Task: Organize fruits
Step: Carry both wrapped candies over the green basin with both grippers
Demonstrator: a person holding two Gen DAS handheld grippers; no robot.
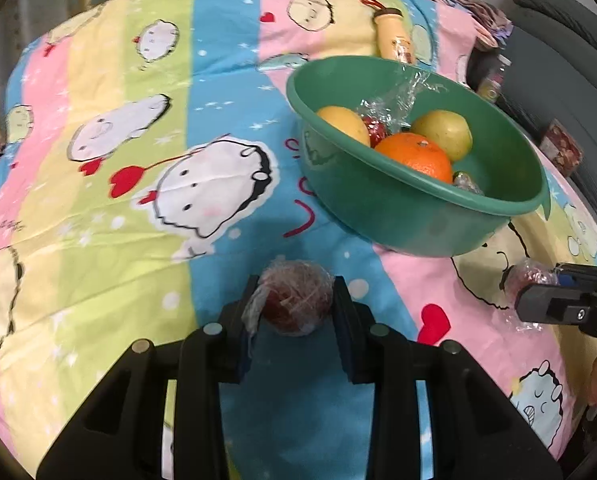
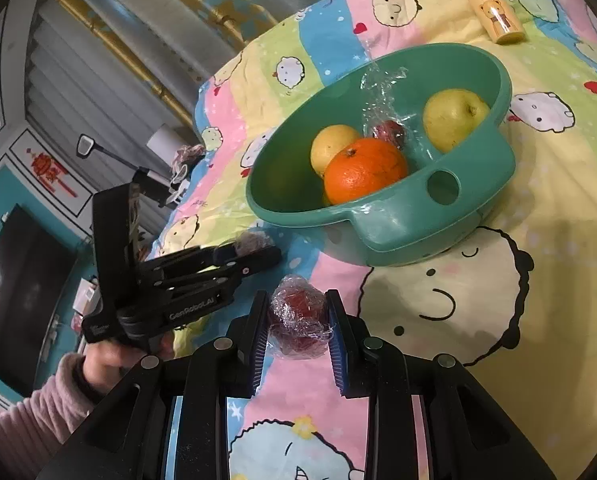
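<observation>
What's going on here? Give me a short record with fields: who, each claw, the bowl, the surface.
who: a person's hand in a pink sleeve holds the left claw
left claw: closed on a wrapped red fruit
right claw: closed on a second wrapped red fruit
green bowl: orange, two yellow fruits, one wrapped red fruit, loose plastic wrap
surface: cartoon bedsheet
elsewhere: yellow bottle lying beyond the bowl
</observation>
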